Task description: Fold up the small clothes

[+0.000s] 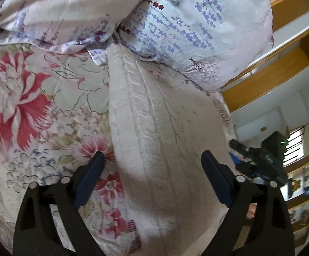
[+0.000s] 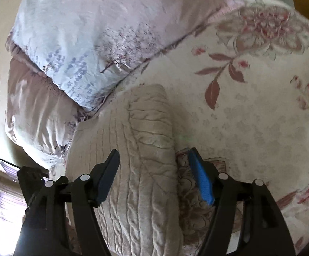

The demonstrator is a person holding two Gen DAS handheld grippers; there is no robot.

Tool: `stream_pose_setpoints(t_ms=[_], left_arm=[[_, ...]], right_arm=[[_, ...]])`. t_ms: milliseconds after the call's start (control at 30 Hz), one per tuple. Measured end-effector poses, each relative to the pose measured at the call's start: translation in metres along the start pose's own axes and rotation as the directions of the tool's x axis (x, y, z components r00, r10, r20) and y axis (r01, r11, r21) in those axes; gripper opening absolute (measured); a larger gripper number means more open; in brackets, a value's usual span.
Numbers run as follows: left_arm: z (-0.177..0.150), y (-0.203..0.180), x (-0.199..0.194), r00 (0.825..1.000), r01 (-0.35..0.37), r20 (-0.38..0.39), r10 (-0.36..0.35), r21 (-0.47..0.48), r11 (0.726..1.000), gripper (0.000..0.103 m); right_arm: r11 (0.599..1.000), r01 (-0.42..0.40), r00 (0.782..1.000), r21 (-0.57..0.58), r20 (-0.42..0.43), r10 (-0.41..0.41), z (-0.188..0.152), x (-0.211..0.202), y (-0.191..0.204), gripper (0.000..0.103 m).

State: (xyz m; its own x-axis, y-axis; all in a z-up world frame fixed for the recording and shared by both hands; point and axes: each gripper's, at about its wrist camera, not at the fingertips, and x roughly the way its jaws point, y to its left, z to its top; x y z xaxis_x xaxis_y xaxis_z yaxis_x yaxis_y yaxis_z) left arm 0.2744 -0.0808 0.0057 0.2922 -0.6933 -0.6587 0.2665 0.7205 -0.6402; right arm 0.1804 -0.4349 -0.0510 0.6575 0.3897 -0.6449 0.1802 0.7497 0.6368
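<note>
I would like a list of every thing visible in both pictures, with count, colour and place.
Knitted garment: one, beige, folded long, lying on the bed sheet between both grippers' fingers.
Bed sheet: one, cream with red and pink flowers, under the garment.
Pillow: one, pale blue with purple sprigs, beyond the garment.
Quilt: one, pinkish lilac, beside the pillow.
Shelves: wooden, right edge of left view.
Left gripper: black, blue pads, open.
Right gripper: same, open.
</note>
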Motion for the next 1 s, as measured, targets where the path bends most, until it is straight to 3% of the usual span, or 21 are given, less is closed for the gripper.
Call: stream_pose_setpoints(t_ms=[300,533,633,700,833,1000], left_arm=[[0.002,0.004,0.006,0.996,0.089,-0.011,-0.089,-0.037,0.995,0.086],[0.001,0.004,0.009,0.995,0.097,-0.009,-0.097,-0.032,0.995,0.075],[0.0,0.01,0.01,0.994,0.107,-0.01,-0.107,-0.065,0.992,0.059],[-0.001,0.012,0.007,0.993,0.122,0.007,-0.121,-0.074,0.99,0.05],[-0.002,0.006,-0.004,0.991,0.136,0.021,-0.135,-0.058,0.989,0.039],[-0.004,0.001,-0.029,0.981,0.192,0.033,-0.191,-0.038,0.981,0.037]], right_arm=[[0.998,-0.06,0.997,0.007,-0.053,0.061,0.004,0.016,-0.002,0.068],[0.993,-0.113,0.991,-0.04,-0.081,0.109,0.0,0.025,0.008,0.068],[0.992,-0.121,0.989,-0.045,-0.088,0.117,-0.002,0.027,0.008,0.056],[0.988,-0.148,0.986,-0.042,-0.088,0.144,-0.004,0.027,0.008,0.037],[0.981,-0.192,0.98,-0.037,-0.066,0.189,-0.009,0.02,0.014,0.031],[0.965,-0.252,0.967,-0.07,-0.038,0.25,-0.019,0.004,0.042,0.028]])
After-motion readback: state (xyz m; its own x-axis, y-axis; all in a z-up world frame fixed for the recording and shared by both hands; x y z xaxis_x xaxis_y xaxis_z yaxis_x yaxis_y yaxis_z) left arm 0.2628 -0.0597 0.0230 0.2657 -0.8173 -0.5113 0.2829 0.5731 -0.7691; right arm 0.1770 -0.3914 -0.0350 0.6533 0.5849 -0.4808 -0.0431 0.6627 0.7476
